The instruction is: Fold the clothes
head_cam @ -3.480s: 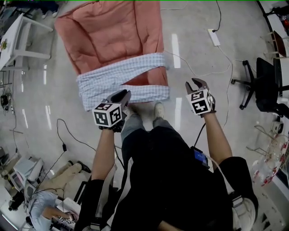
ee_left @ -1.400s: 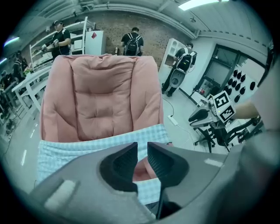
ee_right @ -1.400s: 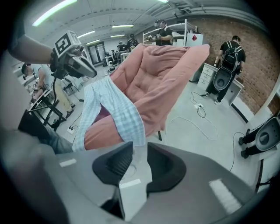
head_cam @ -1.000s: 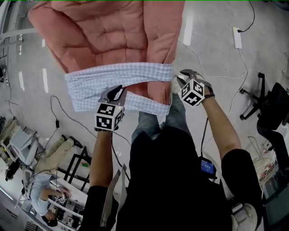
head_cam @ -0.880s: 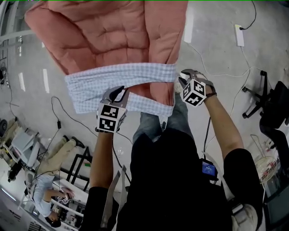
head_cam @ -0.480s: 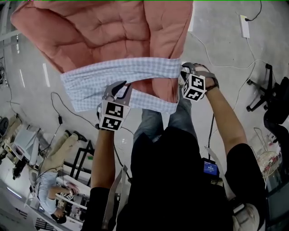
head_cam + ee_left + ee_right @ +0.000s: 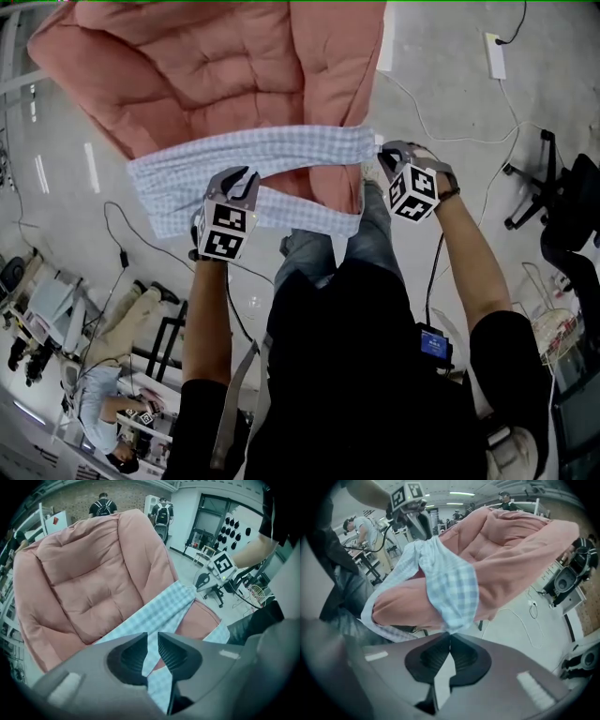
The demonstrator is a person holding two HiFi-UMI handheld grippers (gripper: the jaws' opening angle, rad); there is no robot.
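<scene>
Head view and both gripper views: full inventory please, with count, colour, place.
Pink quilted padded cushion: one, pink, draped ahead of the person.
Blue-and-white checked cloth garment: one, wrapped across the cushion's lower part.
White power strip: one, white, floor at upper right.
Black office chair: one, black, right edge.
Crouched bystander: one, lower left of head view.
Backpack wearers: two, dark packs, far behind in left gripper view.
Left claw: one, grey, nearly closed, garment pinched between its jaws.
Right claw: one, grey, just closed on the garment's corner.
</scene>
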